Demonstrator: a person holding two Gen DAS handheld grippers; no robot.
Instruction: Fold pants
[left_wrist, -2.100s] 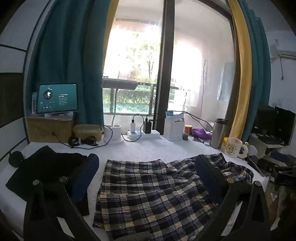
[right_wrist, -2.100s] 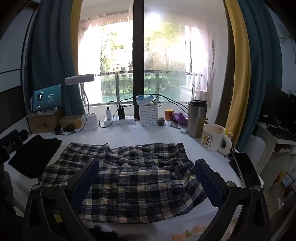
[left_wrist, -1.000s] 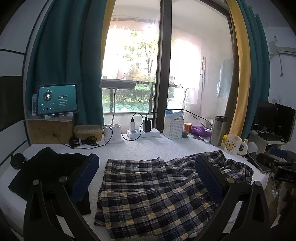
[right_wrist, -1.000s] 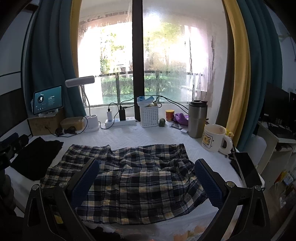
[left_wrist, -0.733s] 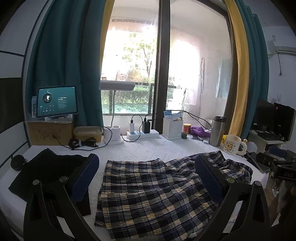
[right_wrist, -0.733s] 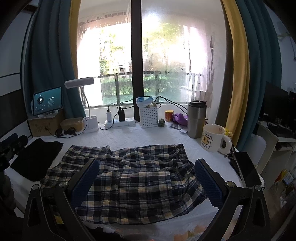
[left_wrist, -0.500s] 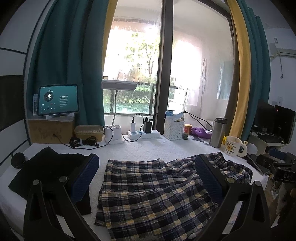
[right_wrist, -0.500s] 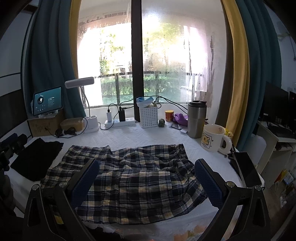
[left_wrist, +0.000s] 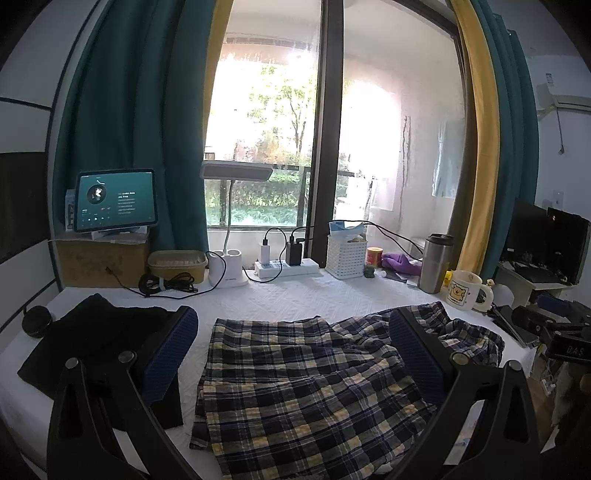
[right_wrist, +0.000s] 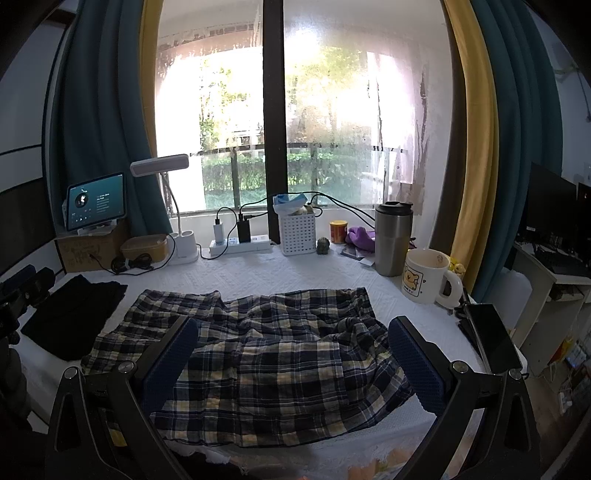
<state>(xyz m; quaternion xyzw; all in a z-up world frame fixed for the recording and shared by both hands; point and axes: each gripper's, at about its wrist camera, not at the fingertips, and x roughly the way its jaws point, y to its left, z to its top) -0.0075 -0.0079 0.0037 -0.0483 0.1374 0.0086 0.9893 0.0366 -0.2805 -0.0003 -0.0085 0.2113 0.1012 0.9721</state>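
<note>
We list the plaid pants (right_wrist: 273, 354): navy, white and yellow check, spread rumpled across the near middle of the white quilted table cover (right_wrist: 280, 269), bunched into folds toward the right end.

We list the left gripper (left_wrist: 293, 332): jaws wide apart, holding nothing, raised above the left part of the pants; its blue ribbed pads (left_wrist: 170, 354) touch no cloth.

We list the right gripper (right_wrist: 291, 336): jaws likewise spread and empty, poised over the middle and right of the pants.

Left of the pants, apart from them, we record a black garment (left_wrist: 92, 343) lying flat.

Along the far edge by the window, from left to right, we record:
- a lit tablet (left_wrist: 115, 201) propped on a cardboard box (left_wrist: 99, 262);
- a shallow tan container (left_wrist: 177, 264) with a coiled black cable (left_wrist: 166, 285) just in front;
- a white desk lamp (right_wrist: 162, 167);
- a white power strip (right_wrist: 240, 244) with chargers plugged in;
- a white slotted basket (right_wrist: 298, 234);
- a small yellow tin (right_wrist: 338, 231) and a purple cloth (right_wrist: 360, 236);
- a steel tumbler (right_wrist: 392, 240);
- a white bear mug (right_wrist: 428, 280), near the right end of the pants.

At the right edge, we record a dark flat device (right_wrist: 489, 336).
</note>
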